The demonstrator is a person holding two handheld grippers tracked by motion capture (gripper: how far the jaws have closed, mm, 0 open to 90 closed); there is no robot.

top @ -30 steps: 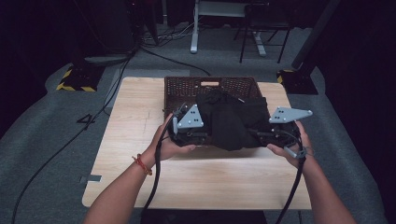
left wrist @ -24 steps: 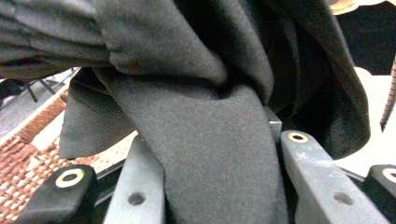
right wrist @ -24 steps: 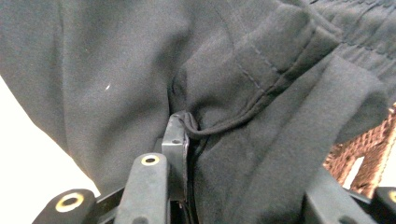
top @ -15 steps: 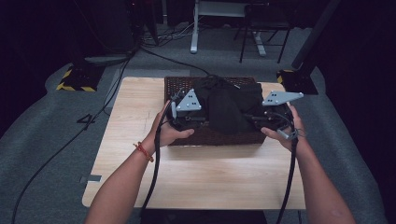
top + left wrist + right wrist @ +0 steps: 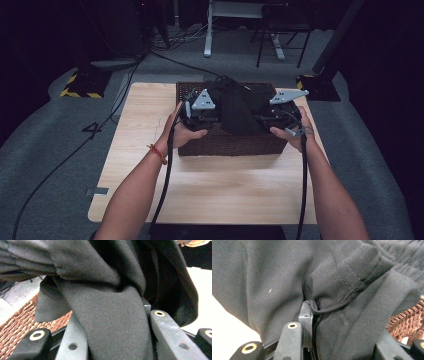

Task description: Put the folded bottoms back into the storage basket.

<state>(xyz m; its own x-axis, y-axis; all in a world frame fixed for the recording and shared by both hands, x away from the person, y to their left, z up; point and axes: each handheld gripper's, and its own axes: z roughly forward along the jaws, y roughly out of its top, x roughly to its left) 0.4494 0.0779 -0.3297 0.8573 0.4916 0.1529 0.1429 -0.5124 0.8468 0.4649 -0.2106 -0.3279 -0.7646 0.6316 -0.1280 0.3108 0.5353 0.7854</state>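
Observation:
A black garment hangs bunched between my two grippers, over a dark brown wicker basket at the far middle of the wooden table. My left gripper is shut on the garment's left side above the basket's left half. In the left gripper view a thick fold of the black cloth runs between the fingers, with the basket's weave below. My right gripper is shut on the garment's right side. The right gripper view has a hem and drawcord pressed against one finger.
The basket's front wall faces me, with bare tabletop between it and the near edge. Cables trail from both grippers off the near edge. Beyond the table, a yellow-and-black striped base, desk legs and a chair stand on grey carpet.
Both grippers have moved away from me with the garment, from in front of the basket to above it. The cloth now hangs over the basket's opening.

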